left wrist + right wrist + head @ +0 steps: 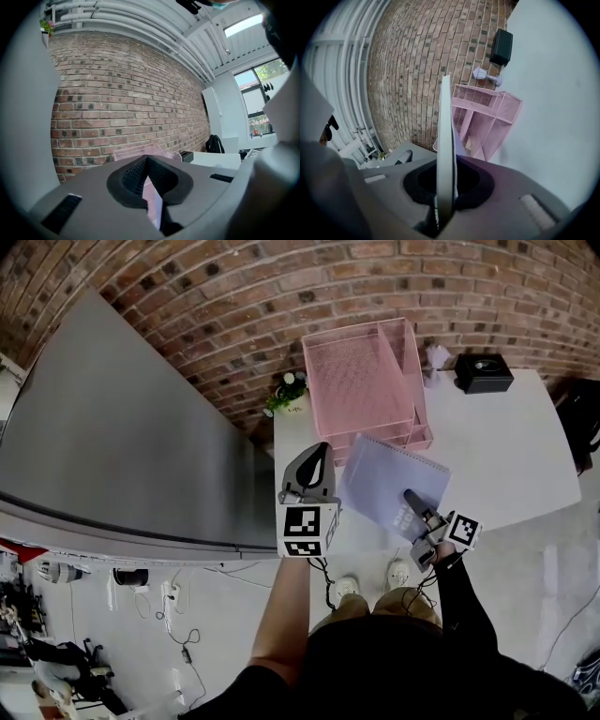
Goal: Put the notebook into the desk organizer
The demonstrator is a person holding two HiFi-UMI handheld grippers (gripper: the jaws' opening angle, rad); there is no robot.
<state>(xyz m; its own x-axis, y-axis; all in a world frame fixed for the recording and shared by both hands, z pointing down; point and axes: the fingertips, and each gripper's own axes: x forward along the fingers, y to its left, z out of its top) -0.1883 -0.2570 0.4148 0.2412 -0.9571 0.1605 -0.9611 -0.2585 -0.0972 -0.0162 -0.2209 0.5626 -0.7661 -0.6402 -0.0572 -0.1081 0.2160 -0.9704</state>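
Right gripper (411, 497): jaws clamped on notebook (384, 474) edge | notebook: near pink organizer (361, 381) on worktop (497, 456) | left gripper (319, 454): jaws apparently closed, empty.

Lavender spiral notebook (389, 486) hanging tilted in mid-air, pink mesh desk organizer (356, 371) standing just beyond, by far wall.
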